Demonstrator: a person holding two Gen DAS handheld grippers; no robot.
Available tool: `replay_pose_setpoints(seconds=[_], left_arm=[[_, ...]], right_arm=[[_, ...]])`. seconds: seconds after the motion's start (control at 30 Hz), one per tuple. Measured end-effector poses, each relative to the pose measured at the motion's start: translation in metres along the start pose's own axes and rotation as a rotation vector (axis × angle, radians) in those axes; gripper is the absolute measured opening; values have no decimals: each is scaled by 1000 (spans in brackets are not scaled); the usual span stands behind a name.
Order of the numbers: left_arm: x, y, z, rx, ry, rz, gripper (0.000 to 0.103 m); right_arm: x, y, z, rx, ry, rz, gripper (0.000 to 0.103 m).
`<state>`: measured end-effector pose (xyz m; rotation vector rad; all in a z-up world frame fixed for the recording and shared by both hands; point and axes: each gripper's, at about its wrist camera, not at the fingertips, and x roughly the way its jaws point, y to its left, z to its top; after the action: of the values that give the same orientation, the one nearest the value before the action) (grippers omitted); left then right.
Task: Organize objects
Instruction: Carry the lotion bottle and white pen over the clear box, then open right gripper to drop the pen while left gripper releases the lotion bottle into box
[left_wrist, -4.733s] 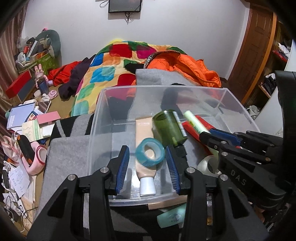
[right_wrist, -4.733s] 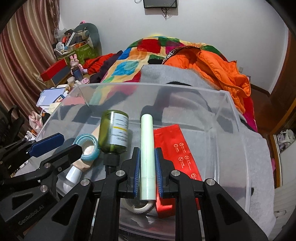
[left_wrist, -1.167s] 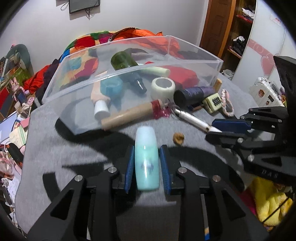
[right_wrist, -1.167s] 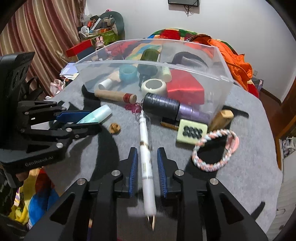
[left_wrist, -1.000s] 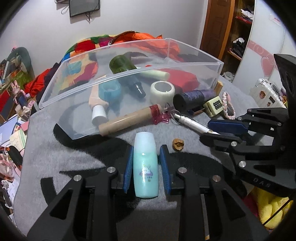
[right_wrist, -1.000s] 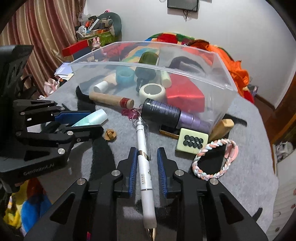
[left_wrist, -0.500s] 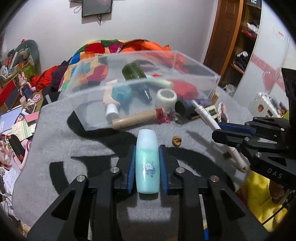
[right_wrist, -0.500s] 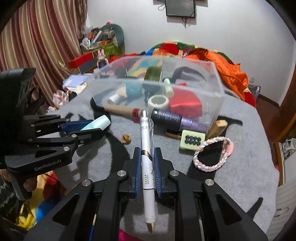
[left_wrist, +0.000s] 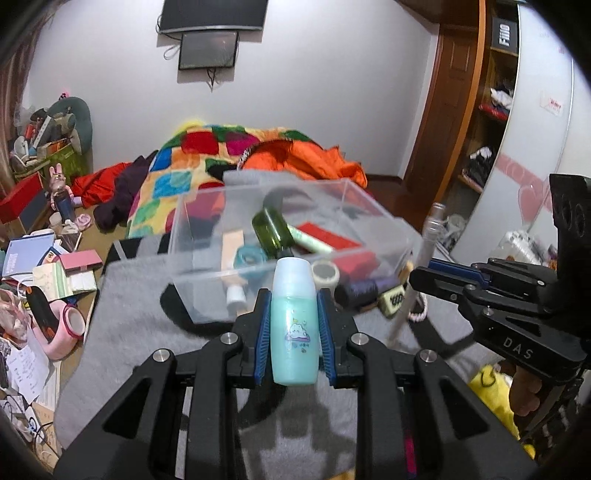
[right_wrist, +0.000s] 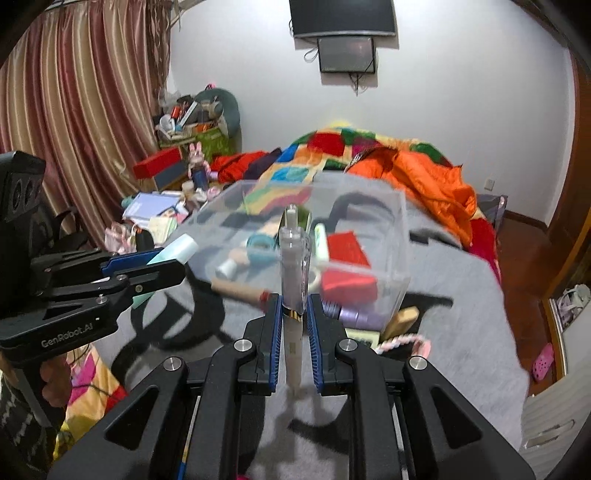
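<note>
Open-topped bin (left_wrist: 376, 216) ahead, way in from above; near wall stands between both grippers & contents: green bottle (left_wrist: 271, 230), teal tape (left_wrist: 249, 256), red pack (left_wrist: 328, 236) crowding the floor, bare room only at far end. Close along bin's front & right side, on grey cloth (right_wrist: 454, 295): wooden roll (right_wrist: 236, 290), purple spool (left_wrist: 356, 291), white tape (left_wrist: 325, 273), bracelet (right_wrist: 402, 341). Near cloth bare, low approach free there.
</note>
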<state>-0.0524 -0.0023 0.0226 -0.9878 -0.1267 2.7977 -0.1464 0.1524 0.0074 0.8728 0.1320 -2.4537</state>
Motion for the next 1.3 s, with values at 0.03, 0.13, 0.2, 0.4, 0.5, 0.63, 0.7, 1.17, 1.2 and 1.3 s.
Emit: replay_pose_setpoints(seconds=[0.03, 0.13, 0.2, 0.4, 0.5, 0.63, 0.7, 1.17, 1.2, 1.3], left_arm=[[-1, 0, 3, -4, -6, -1, 24], [-2, 3, 10, -17, -22, -3, 24], [-2, 4, 14, -23, -29, -4, 24], [-2, 10, 26, -40, -52, -10, 24], [-1, 13, 32, -47, -60, -8, 24], [3, 16, 36, -57, -65, -9, 24], [6, 18, 37, -59, -61, -10, 24], [46, 40, 49, -72, 5, 58, 24], [50, 42, 50, -71, 13, 64, 24], [66, 46, 54, -68, 46, 84, 24]], right_arm=[[-2, 0, 3, 2, -9, -2, 12], [-6, -3, 13, 13, -40, -5, 12], [-8, -4, 21, 18, -61, -10, 12], [-12, -8, 38, 37, -112, -24, 11], [-15, -10, 47, 44, -134, -23, 11], [-10, -12, 52, 46, -139, -24, 11], [-2, -13, 50, 46, -112, -20, 11], [22, -38, -5, 89, 74, -29, 17], [23, -40, -9, 95, 87, -30, 17], [27, -42, -21, 130, 128, 11, 17]])
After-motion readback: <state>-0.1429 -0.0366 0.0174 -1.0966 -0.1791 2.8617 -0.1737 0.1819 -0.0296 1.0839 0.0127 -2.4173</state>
